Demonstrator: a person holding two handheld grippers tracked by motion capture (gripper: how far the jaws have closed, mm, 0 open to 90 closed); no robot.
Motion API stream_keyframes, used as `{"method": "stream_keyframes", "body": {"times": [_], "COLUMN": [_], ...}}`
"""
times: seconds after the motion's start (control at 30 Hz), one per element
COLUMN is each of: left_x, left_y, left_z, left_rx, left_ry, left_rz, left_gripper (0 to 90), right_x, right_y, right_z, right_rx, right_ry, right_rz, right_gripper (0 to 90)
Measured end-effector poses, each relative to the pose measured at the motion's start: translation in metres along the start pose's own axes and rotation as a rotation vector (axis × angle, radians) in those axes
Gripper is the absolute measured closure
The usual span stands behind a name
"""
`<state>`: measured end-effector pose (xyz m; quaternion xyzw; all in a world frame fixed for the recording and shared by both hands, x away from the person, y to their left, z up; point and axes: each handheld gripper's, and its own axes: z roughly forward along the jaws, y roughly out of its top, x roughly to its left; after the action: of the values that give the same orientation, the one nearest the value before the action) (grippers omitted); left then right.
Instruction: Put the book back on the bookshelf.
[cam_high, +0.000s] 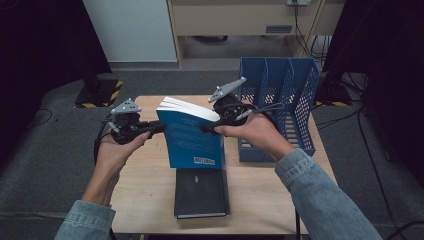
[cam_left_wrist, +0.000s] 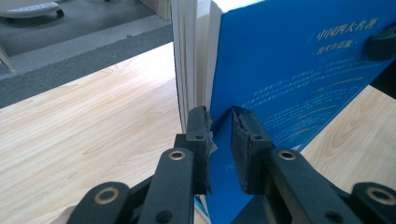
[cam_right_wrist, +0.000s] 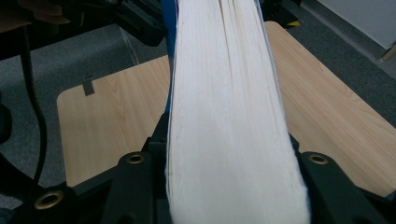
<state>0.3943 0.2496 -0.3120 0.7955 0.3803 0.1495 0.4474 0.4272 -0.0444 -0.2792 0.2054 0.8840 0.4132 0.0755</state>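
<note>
Risk centres on the blue book (cam_high: 192, 136), held upright above the table (cam_high: 150, 170) between two grippers. Left gripper (cam_high: 150, 128) has its jaws closed on the back cover alone, near the spine side; in the left gripper view the pads (cam_left_wrist: 198, 128) pinch that thin board while the page block stands free beside it. A single cover may bend or slide out of the pads, letting that end of the book swing down. Right gripper (cam_high: 212, 126) is clamped across the full thickness of the book at its page edge (cam_right_wrist: 229, 116), jaws on either side; the loose leaves could compress and creep under the load, so the hold may slacken.

Directly beneath lies a black book (cam_high: 201, 192), flat on the table; a dropped blue book would strike it.

Blue file rack (cam_high: 277, 107) stands at the right of the table, just beyond the right hand. Its slots, so far as they show, hold nothing. A tilted book could catch a divider on entry
</note>
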Motion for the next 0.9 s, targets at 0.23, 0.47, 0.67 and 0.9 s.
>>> {"method": "stream_keyframes", "body": {"times": [0.23,0.47,0.67,0.9], "left_x": [-0.001,-0.001,-0.002,-0.003], "left_y": [0.000,0.000,0.000,0.000], "left_z": [0.001,0.001,0.001,0.001], "left_rx": [-0.004,-0.001,-0.004,-0.007], "left_ry": [0.002,0.007,0.006,0.007], "left_rz": [0.001,0.000,0.000,-0.001], "left_gripper": [76.1,76.0,75.8,75.7], "right_x": [0.001,-0.001,0.001,0.003], "right_y": [0.010,0.015,0.020,0.024], "right_z": [0.002,0.006,0.007,0.010], "right_rx": [0.010,0.016,0.039,0.046], "right_ry": [0.017,0.022,0.029,0.028], "right_rz": [-0.023,-0.017,-0.038,-0.053], "right_gripper": [52.9,51.3,47.2,46.1]}}
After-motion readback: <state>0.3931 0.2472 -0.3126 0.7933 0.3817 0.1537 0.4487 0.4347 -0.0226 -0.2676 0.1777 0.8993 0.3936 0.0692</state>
